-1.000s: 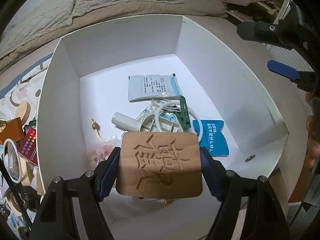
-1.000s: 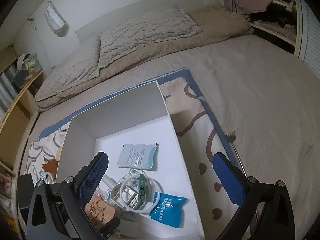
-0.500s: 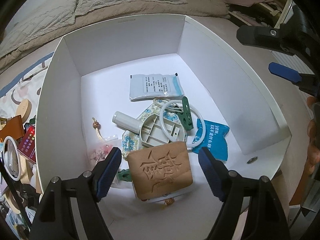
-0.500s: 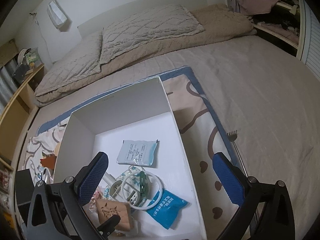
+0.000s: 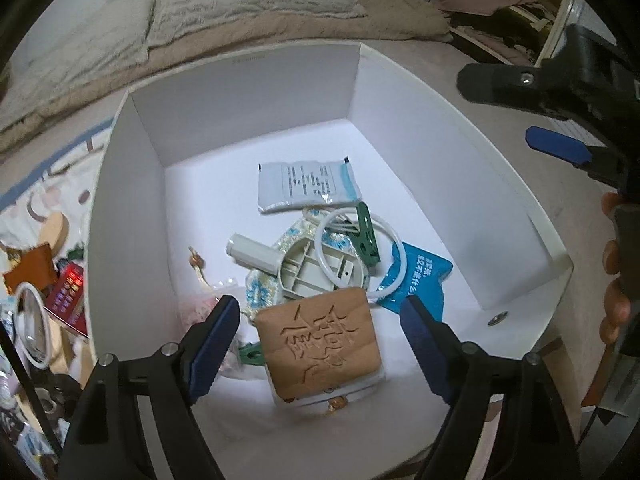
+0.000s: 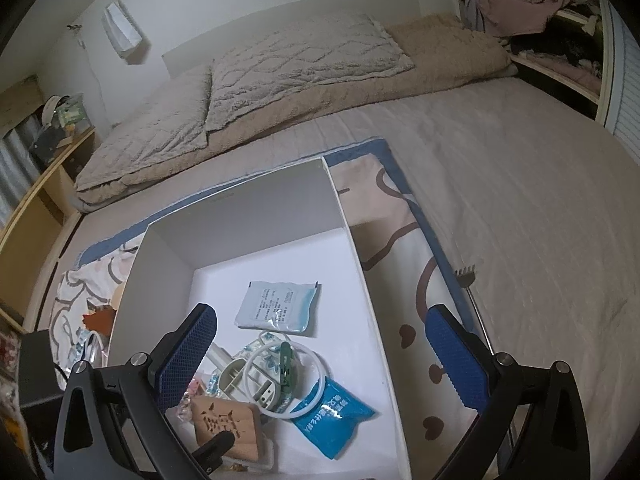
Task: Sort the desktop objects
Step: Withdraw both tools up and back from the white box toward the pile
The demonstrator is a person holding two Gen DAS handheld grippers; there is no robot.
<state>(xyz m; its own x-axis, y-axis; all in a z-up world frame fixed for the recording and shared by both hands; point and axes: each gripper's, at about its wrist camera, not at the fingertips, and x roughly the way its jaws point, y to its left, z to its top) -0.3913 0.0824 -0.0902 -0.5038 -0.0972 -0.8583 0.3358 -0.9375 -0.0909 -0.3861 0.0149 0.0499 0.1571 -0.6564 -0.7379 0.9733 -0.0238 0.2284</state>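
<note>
Left wrist view: the left gripper is opening, its pads clear of the wooden block, which is lying at six o'clock inside the white box; bare floor at twelve.

Right wrist view: the right gripper is hanging spread wide and empty over the box's right wall, open bedding lying at three o'clock.

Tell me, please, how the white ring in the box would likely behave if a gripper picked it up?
The white ring looks thin and rigid, so probably light and stiff. Its smooth surface may slip between pads. The green clip lies across it, so that could well shift too.
</note>
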